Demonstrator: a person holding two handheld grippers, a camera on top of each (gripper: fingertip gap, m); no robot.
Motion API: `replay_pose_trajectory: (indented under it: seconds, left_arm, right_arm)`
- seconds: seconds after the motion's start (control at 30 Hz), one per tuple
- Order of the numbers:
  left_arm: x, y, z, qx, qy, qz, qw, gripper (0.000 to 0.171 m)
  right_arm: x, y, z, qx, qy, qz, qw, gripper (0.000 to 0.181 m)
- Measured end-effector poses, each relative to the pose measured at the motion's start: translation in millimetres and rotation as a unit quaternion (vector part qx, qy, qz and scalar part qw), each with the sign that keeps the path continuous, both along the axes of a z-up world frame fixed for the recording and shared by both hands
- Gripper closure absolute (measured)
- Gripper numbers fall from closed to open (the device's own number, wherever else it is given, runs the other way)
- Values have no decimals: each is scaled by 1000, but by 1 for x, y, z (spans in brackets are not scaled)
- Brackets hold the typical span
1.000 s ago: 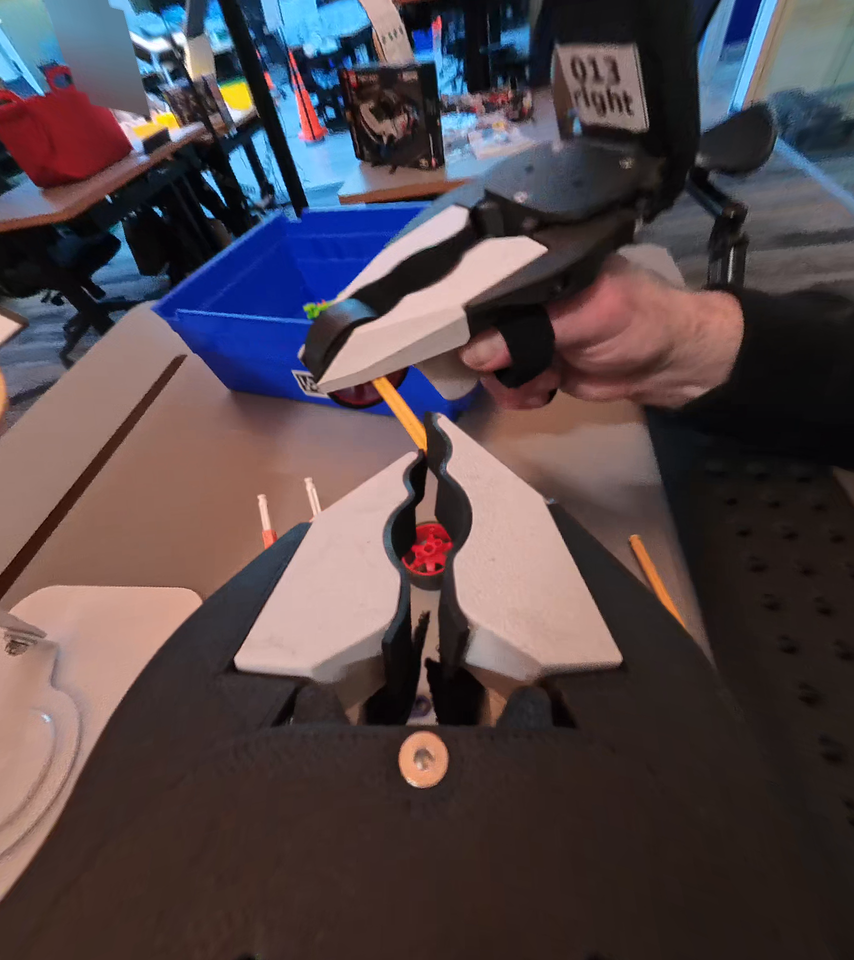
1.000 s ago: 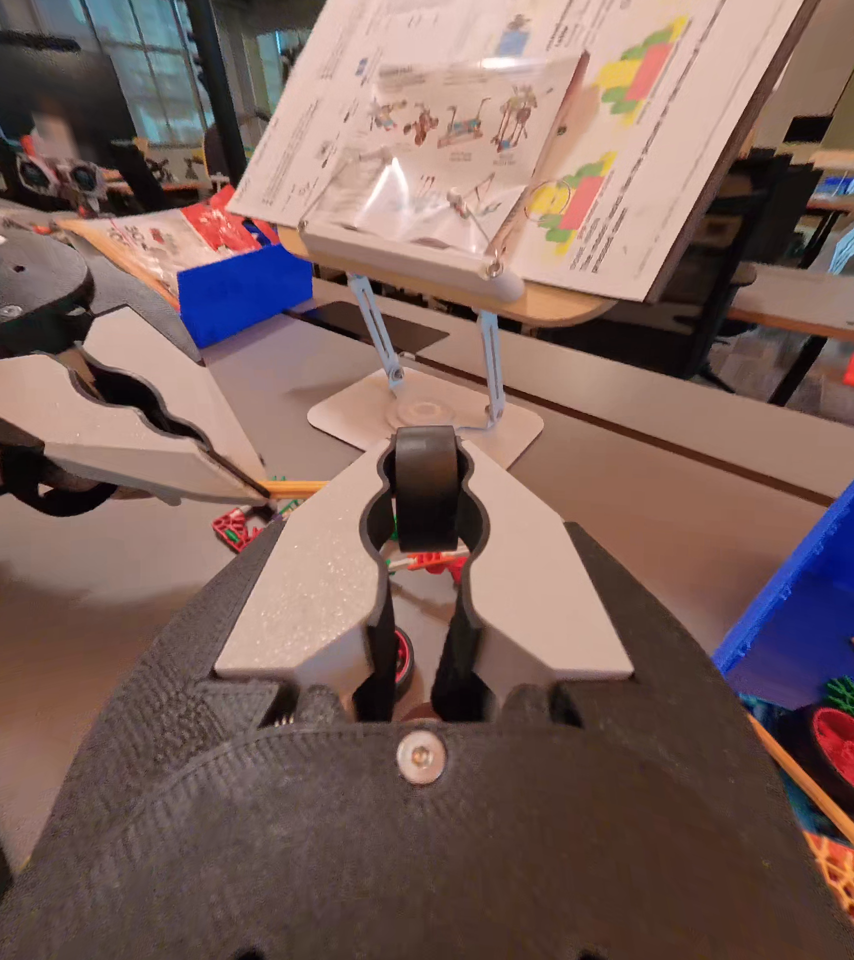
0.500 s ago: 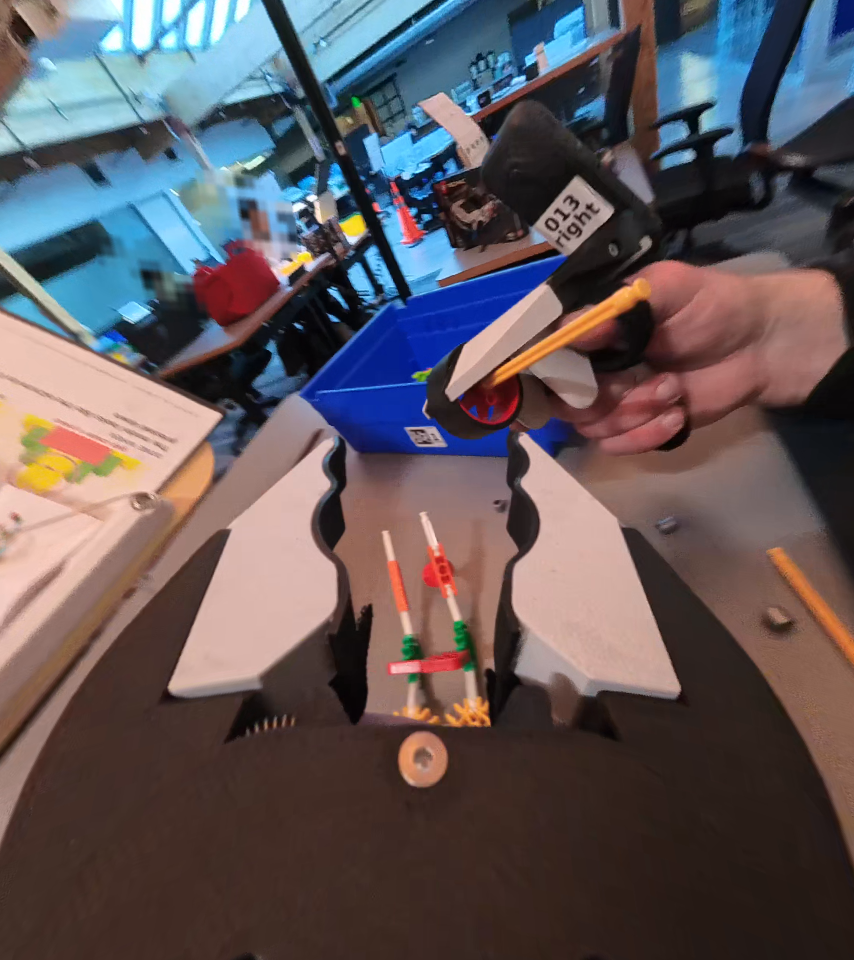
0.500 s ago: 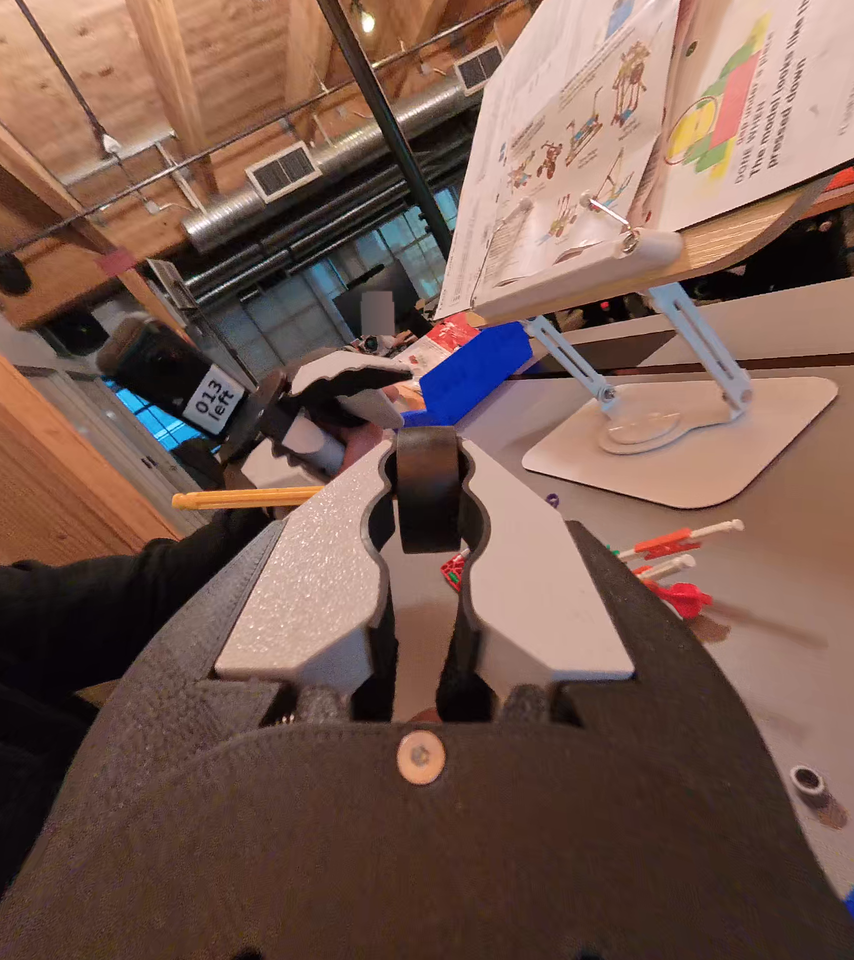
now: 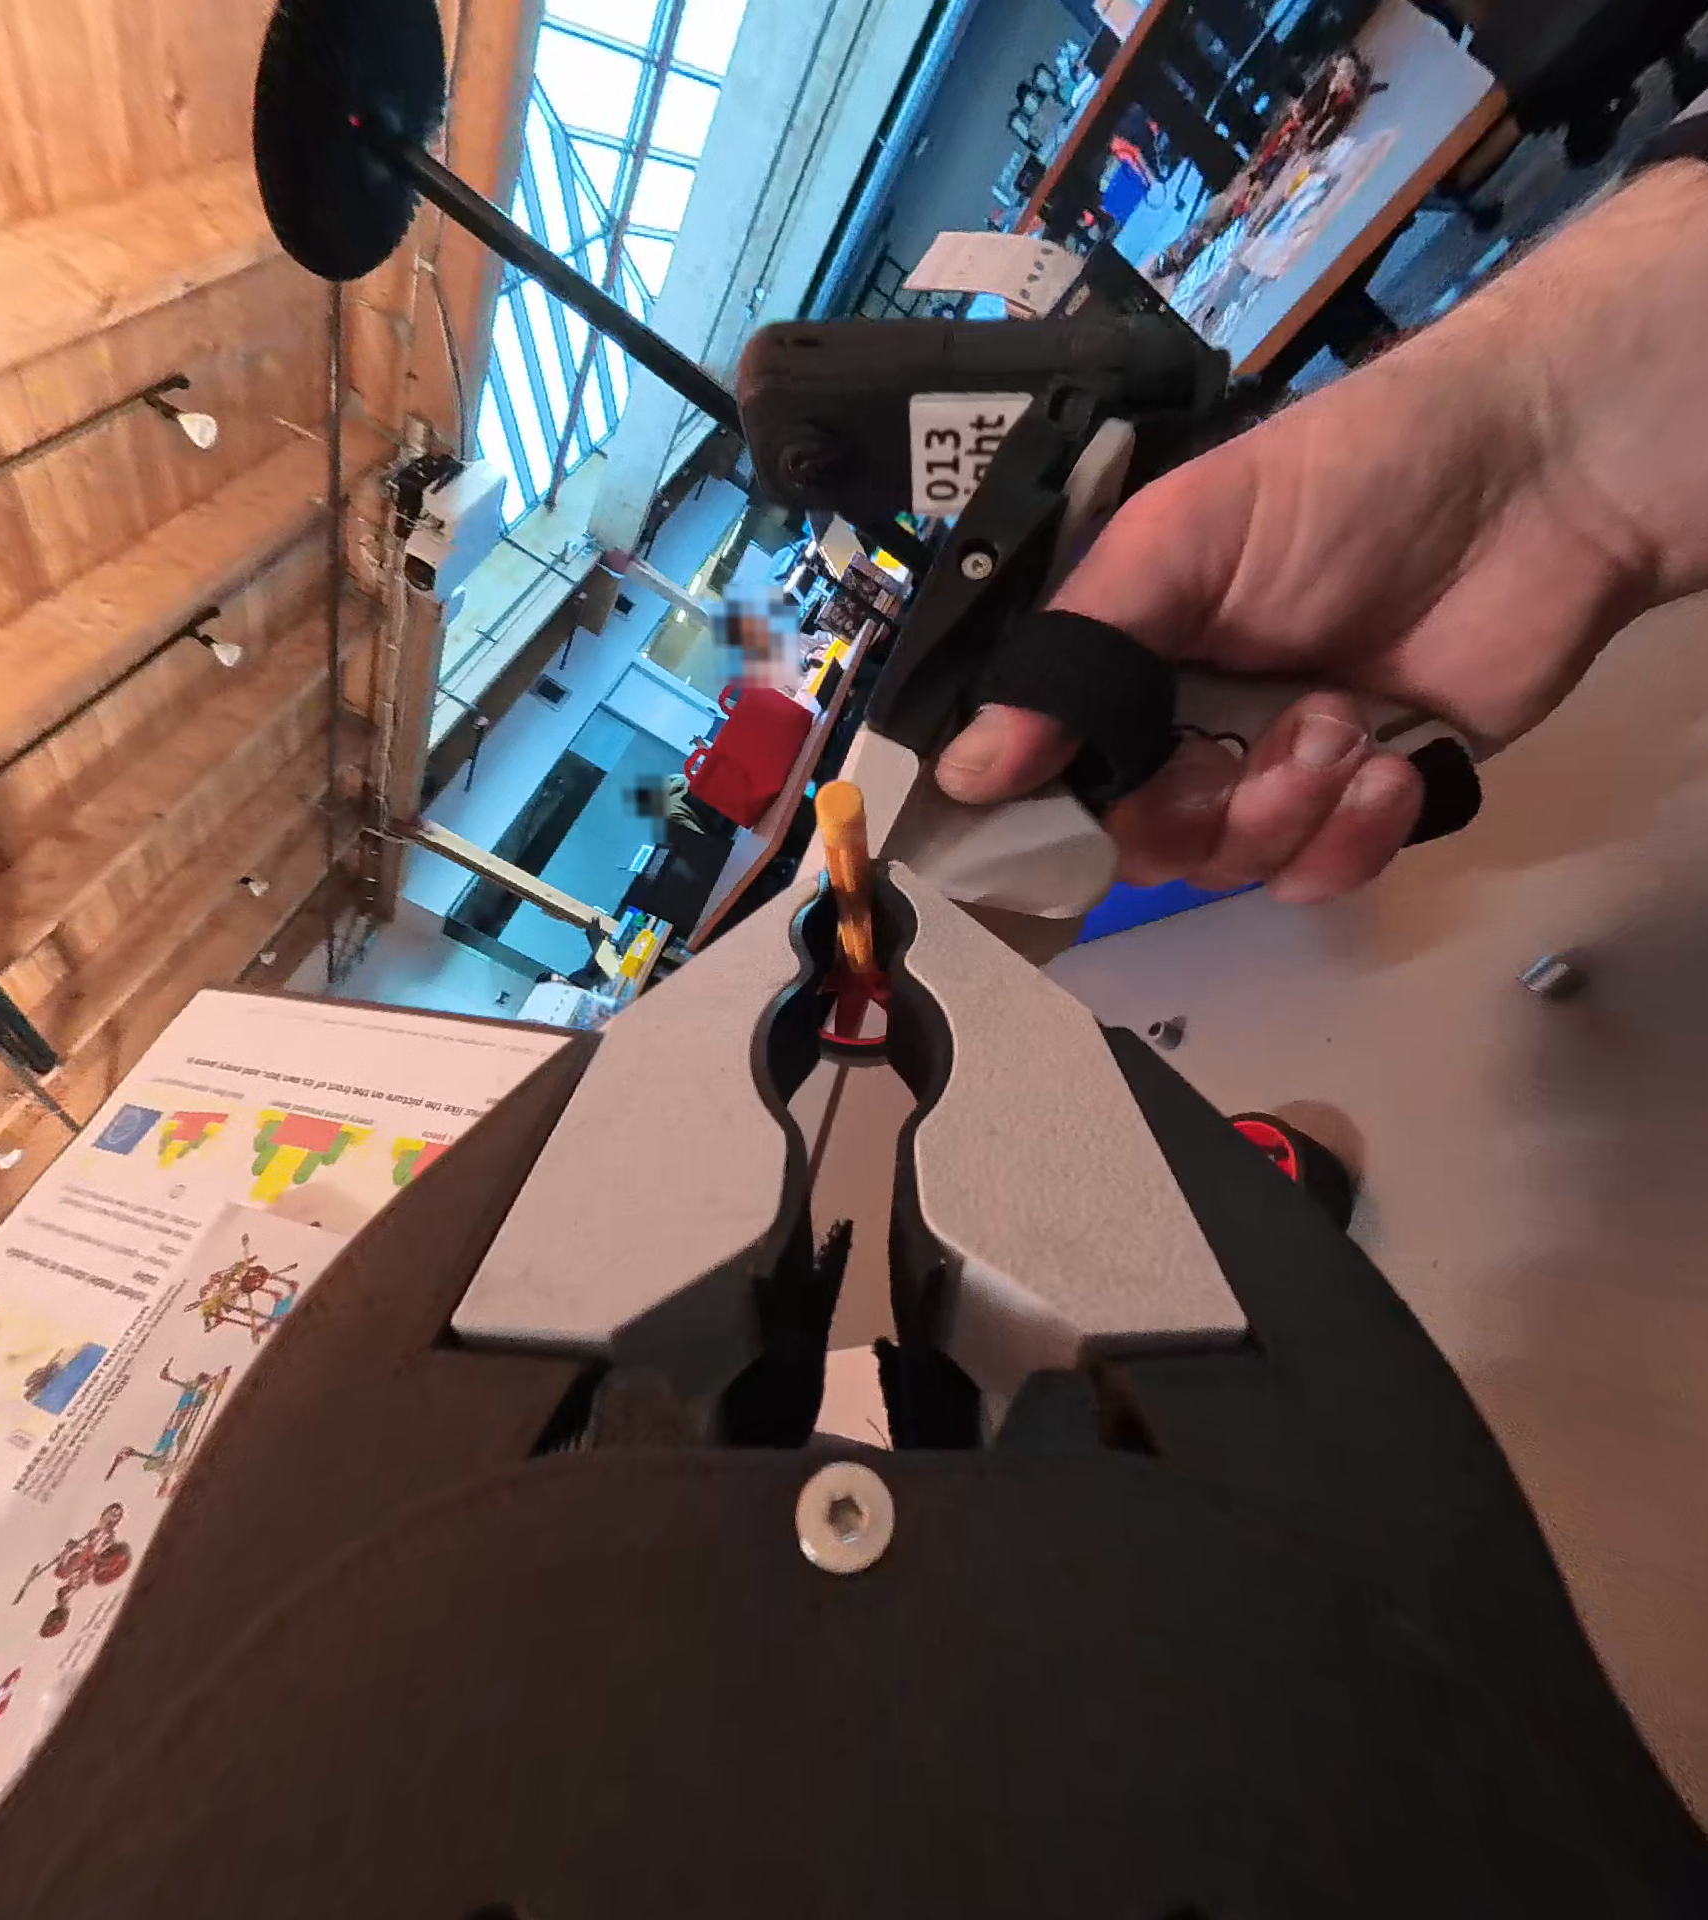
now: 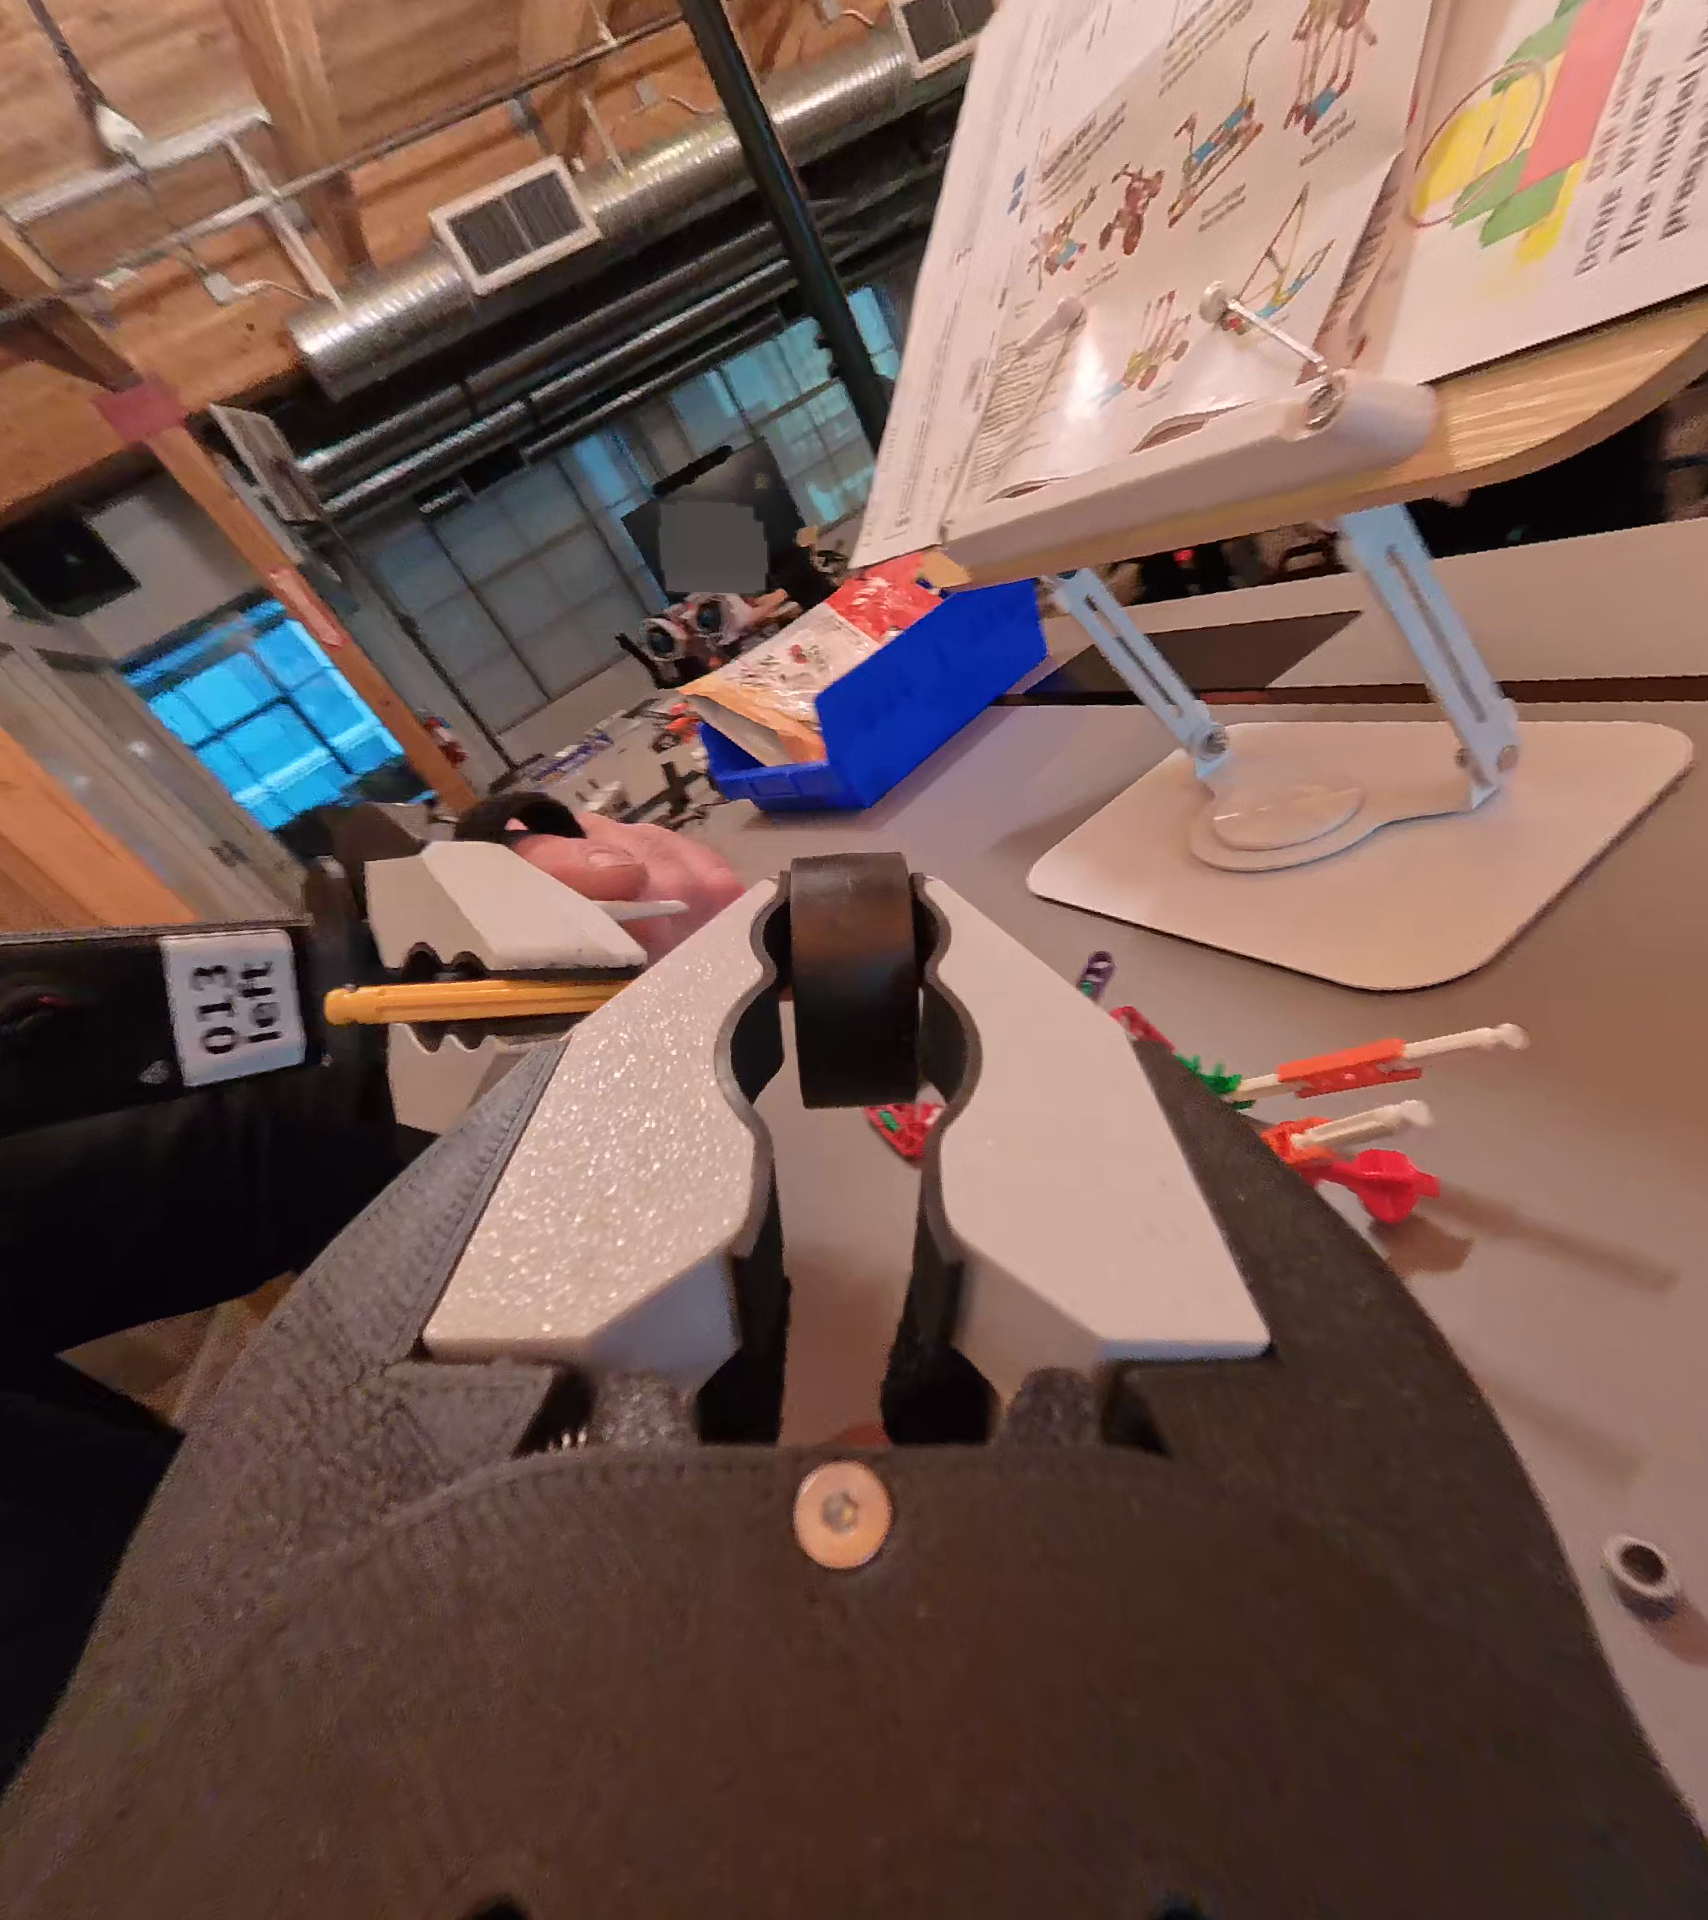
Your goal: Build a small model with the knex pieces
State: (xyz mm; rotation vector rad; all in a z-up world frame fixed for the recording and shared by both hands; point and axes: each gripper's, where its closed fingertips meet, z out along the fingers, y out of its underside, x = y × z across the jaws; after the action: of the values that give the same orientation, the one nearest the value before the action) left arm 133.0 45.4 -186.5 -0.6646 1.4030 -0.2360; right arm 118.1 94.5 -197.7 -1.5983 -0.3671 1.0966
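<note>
My right gripper (image 6: pixel 850 883) is shut on a black wheel (image 6: pixel 850 997), held above the grey table (image 6: pixel 1556 1351). A yellow rod (image 6: pixel 476 1003) sticks out of the wheel's side to the left. My left gripper (image 5: pixel 850 883) is shut on that yellow rod (image 5: pixel 845 873), with the wheel's red hub (image 5: pixel 855 1008) showing through the round gap between its jaws. In the right wrist view the left gripper (image 6: pixel 517 997) shows clamped on the rod. In the left wrist view a hand (image 5: pixel 1401 623) holds the right gripper, whose grey fingers (image 5: pixel 995 852) are just behind my fingertips.
A book stand (image 6: pixel 1349 831) with instruction sheets (image 5: pixel 206 1195) stands on the table. Loose red, white and green pieces (image 6: pixel 1349 1070) lie near it. A second wheel (image 5: pixel 1265 1143), small grey spacers (image 6: pixel 1639 1569) and a blue bin (image 6: pixel 891 707) are also on the table. Spacing between my two grippers at the tips: around 5 cm.
Half a second ago my left gripper was open and apart from the rod; now it is shut on the rod. Both grippers have tilted upward. The right gripper still holds the wheel.
</note>
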Motion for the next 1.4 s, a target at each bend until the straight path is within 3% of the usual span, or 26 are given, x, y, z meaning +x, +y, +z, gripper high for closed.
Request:
replay_pose_trajectory:
  seconds: [0.07, 0.13, 0.27, 0.33, 0.4, 0.5, 0.6, 0.73, 0.8, 0.9, 1.0, 1.03, 1.1, 1.13, 1.2, 1.27, 1.33, 1.4]
  left_arm:
    - [-2, 4, 6, 0, -14, 11, 1000, 169]
    - [-3, 10, 11, 0, -24, 21, 999, 168]
    - [0, 10, 15, 0, -47, 14, 999, 166]
    - [-2, 12, 22, 0, -57, 21, 998, 141]
    - [-3, 21, 19, -24, -37, 26, 999, 135]
    - [-3, 40, -1, -82, 9, 29, 996, 128]
    - [-1, 61, -42, -156, 101, 45, 982, 115]
    - [-7, 92, -77, -226, 143, 87, 960, 114]
    - [-11, 103, -99, -259, 181, 107, 943, 109]
    - [-13, 113, -125, -314, 212, 127, 917, 104]
    - [-20, 114, -145, -368, 252, 136, 884, 104]
    - [-21, 114, -149, -376, 257, 137, 879, 108]
    - [-25, 114, -157, -377, 272, 143, 874, 111]
    - [-24, 113, -157, -385, 271, 139, 871, 116]
    - [-25, 111, -160, -393, 279, 141, 865, 120]
    - [-27, 113, -160, -387, 283, 148, 865, 124]
    - [-29, 114, -160, -390, 283, 147, 864, 124]
    - [-29, 113, -160, -392, 286, 140, 863, 124]
  right_arm:
    - [8, 2, 6, 18, -11, -28, 999, 152]
    - [14, -1, 12, 48, -42, -46, 997, 163]
    - [35, 2, 24, 90, -126, -120, 981, 163]
    - [68, 3, 38, 109, -163, -186, 963, 163]
    - [121, 7, 47, 107, -215, -271, 932, 163]
    - [202, 16, 15, 5, -304, -344, 888, 163]
    - [255, 16, -37, -108, -377, -374, 841, 163]
    - [276, 16, -79, -166, -458, -388, 782, 162]
    - [284, 14, -92, -196, -477, -390, 763, 142]
    - [292, 9, -77, -175, -500, -423, 735, 125]
    - [272, 7, -30, -89, -507, -452, 729, 126]
    - [249, 8, -15, -46, -505, -436, 743, 127]
    - [174, 11, -2, 20, -472, -336, 815, 134]
    - [133, 8, -7, 29, -454, -269, 849, 134]
    - [64, -1, -36, 14, -449, -140, 882, 127]
    - [29, -5, -75, -11, -490, -72, 869, 117]
    - [14, -7, -108, -31, -535, -40, 843, 116]
    - [6, -9, -129, -60, -546, -19, 835, 116]
